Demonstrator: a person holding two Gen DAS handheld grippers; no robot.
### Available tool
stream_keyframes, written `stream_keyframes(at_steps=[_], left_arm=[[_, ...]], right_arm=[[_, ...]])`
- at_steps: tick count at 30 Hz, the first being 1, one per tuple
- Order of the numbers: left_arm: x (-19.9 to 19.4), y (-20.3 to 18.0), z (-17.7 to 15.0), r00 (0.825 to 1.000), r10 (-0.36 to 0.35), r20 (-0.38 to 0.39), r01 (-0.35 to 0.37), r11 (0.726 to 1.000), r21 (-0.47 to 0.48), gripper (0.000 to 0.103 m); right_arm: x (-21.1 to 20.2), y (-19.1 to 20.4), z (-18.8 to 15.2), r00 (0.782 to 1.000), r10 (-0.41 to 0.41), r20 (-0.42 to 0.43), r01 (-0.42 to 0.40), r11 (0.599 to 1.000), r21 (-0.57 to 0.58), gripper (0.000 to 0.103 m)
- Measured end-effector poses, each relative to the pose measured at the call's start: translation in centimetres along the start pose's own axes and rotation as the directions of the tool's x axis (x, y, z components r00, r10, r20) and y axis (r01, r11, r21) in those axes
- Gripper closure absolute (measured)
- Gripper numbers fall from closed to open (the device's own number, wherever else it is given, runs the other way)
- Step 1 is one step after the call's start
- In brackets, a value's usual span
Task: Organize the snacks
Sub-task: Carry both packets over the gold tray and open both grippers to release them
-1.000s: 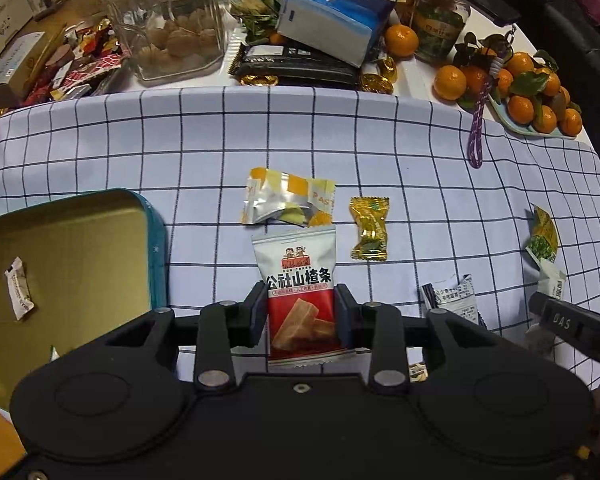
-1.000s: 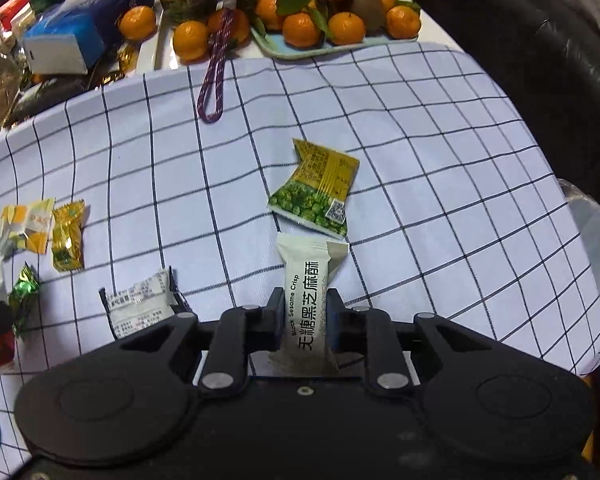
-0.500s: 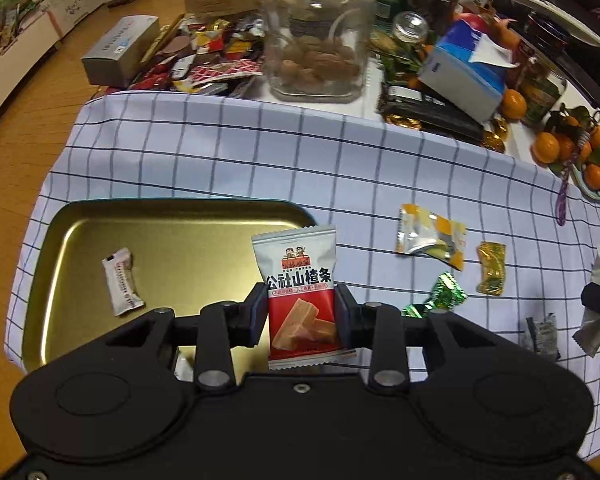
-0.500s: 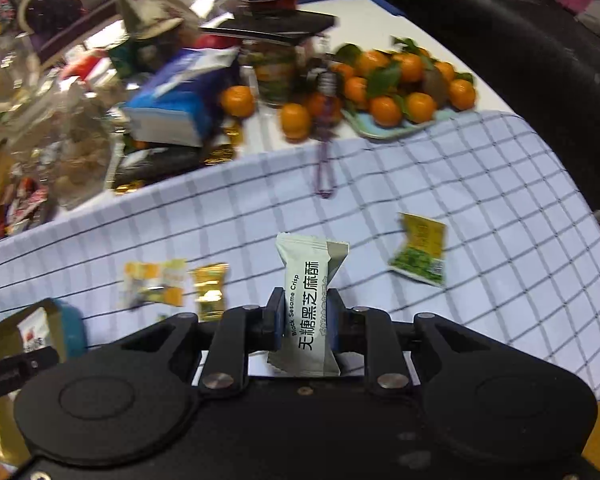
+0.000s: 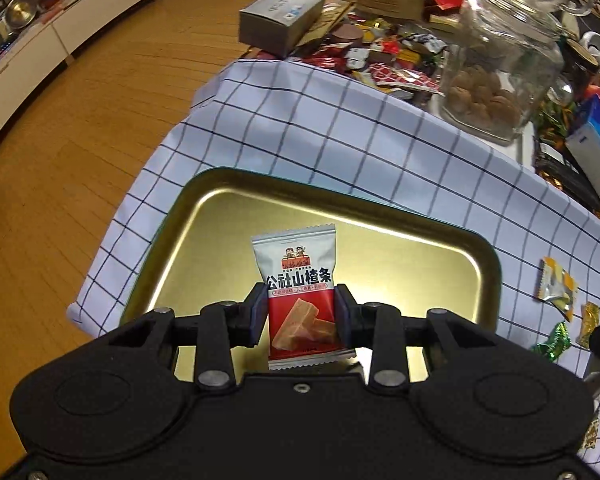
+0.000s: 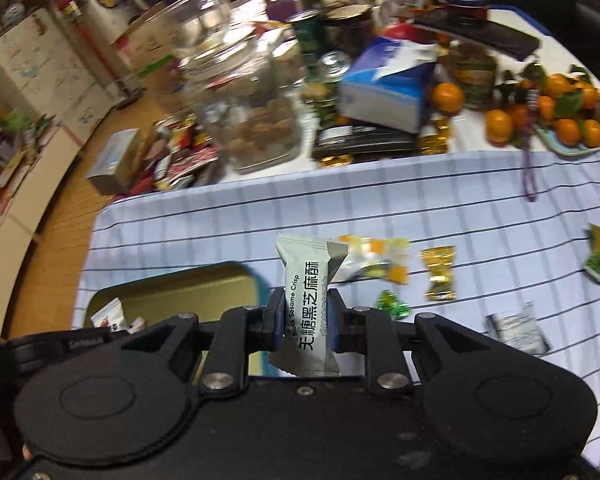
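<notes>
Left claw [image 5: 301, 312] grips red-white hawthorn packet [image 5: 300, 296].

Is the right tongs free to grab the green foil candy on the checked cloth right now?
Probably not: the right tongs are already shut on a grey black-sesame crisp packet, though nothing covers the green foil candy.
</notes>
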State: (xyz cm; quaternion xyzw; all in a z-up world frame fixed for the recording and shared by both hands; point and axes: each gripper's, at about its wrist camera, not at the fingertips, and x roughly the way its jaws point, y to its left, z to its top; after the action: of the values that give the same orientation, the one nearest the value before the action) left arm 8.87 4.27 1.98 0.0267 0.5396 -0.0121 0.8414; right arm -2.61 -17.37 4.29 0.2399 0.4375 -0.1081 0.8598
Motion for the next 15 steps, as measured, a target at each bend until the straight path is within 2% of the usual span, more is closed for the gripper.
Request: stream_keyframes(at_steps=[9, 15], left_arm=[[1.7, 5.4, 0.2, 0.995, 0.080, -0.054, -0.086, 0.990, -0.110, 0.059], [2.7, 7.0, -0.3, 0.991, 0.103, -0.081, -0.112, 0.988, -0.107, 0.058]], right_arm=[[1.7, 3.9, -1.7, 0.997, 0.048, -0.054, -0.051, 0.997, -0.065, 0.080], [2.7, 5.8, -2.1, 0.994, 0.080, -0.079, -0.086, 0.993, -0.078, 0.080]])
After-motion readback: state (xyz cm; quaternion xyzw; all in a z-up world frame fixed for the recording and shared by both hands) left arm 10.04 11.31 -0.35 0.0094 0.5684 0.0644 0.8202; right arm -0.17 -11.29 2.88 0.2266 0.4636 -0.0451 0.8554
